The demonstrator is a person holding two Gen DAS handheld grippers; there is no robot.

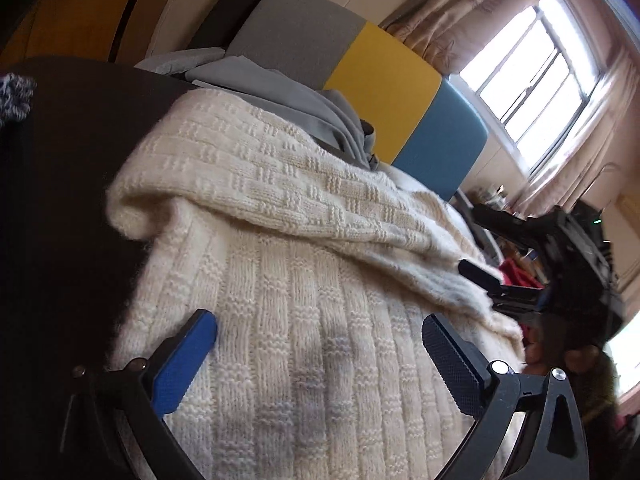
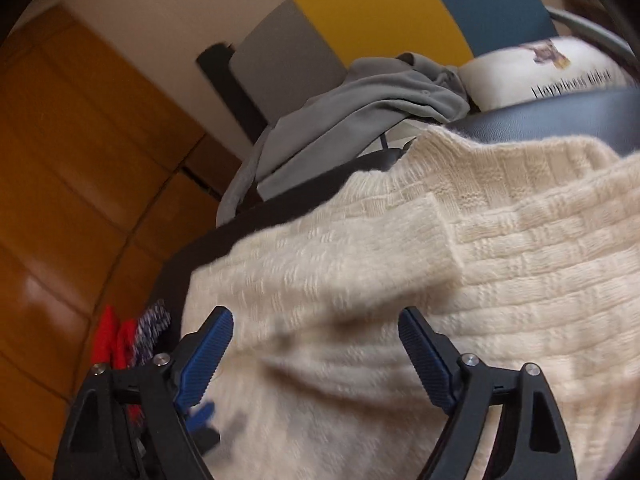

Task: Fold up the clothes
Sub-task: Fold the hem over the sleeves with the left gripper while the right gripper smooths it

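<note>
A cream knit sweater (image 1: pixel 280 280) lies spread on a dark surface (image 1: pixel 72 180), with one sleeve (image 1: pixel 300 184) folded across its body. My left gripper (image 1: pixel 318 320) hovers open just over the sweater's ribbed body, its pads not pressing the cloth. At the sweater's right edge my right gripper (image 1: pixel 476 244) stands with its fingers apart near the sleeve's cuff. In the right wrist view my right gripper (image 2: pixel 316 316) is open over the sweater (image 2: pixel 400 260), with nothing pinched.
A crumpled grey garment (image 2: pixel 352 108) lies beyond the sweater, beside a printed white pillow (image 2: pixel 552 72). Behind them stands a grey, yellow and blue panel (image 1: pixel 384 80). Red and patterned clothes (image 2: pixel 120 340) sit at the lower left. A bright window (image 1: pixel 532 80) is far right.
</note>
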